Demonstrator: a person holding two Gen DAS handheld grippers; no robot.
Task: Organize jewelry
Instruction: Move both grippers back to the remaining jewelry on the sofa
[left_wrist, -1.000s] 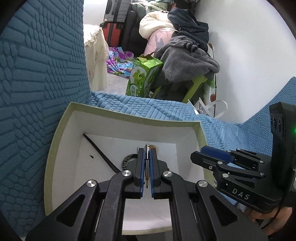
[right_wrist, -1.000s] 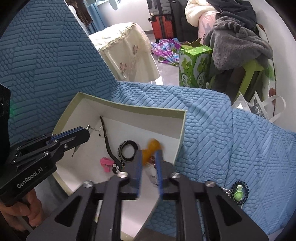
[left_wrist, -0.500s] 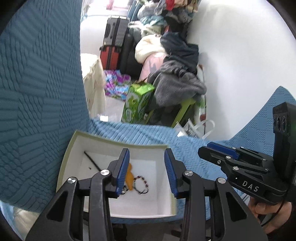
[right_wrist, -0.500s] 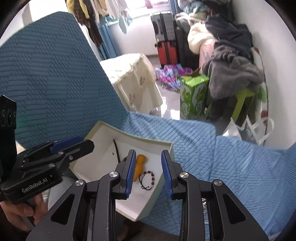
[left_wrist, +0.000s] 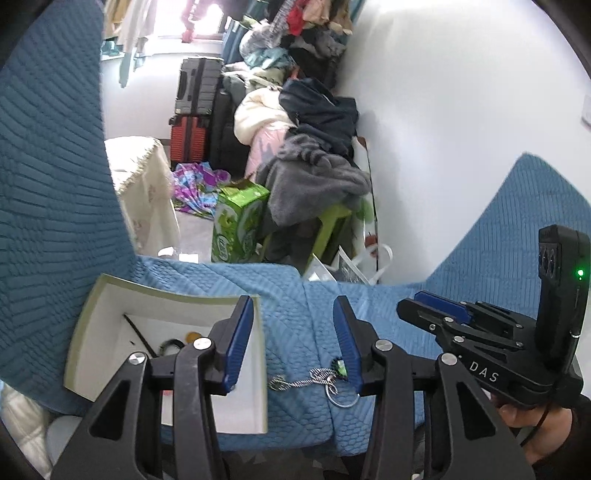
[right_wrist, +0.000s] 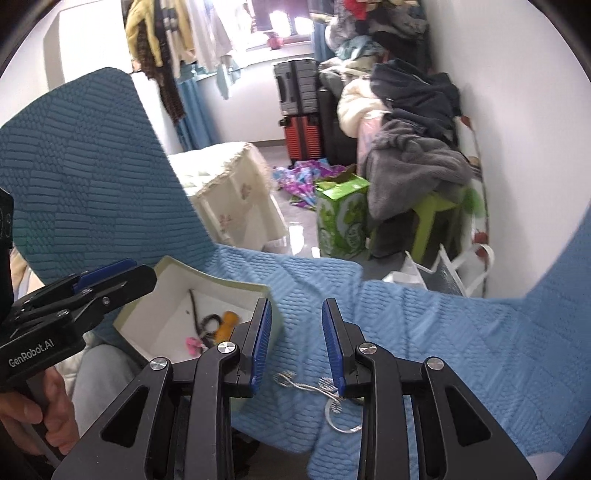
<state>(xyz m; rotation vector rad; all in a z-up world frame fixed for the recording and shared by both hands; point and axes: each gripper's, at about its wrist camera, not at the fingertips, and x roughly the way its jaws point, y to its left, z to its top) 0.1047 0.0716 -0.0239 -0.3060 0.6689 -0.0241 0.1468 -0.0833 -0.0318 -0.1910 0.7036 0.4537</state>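
Chain (right_wrist: 308, 386) w/ ring and green charm lies on the blue cover just right of the box (right_wrist: 207, 275); both grippers, left (left_wrist: 293, 341) & right (right_wrist: 297, 345), gape wide, empty, so bring yr right down low, straddle the chain's mid, pinch gently.

Black tool (left_wrist: 293, 332), blue pads (left_wrist: 240, 332), silver screws

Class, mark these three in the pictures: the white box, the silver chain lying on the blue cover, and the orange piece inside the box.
white box (left_wrist: 168, 295), left wrist view, far rim.
silver chain (left_wrist: 308, 378), left wrist view, mid-length of chain.
orange piece (right_wrist: 226, 324), right wrist view, its middle.
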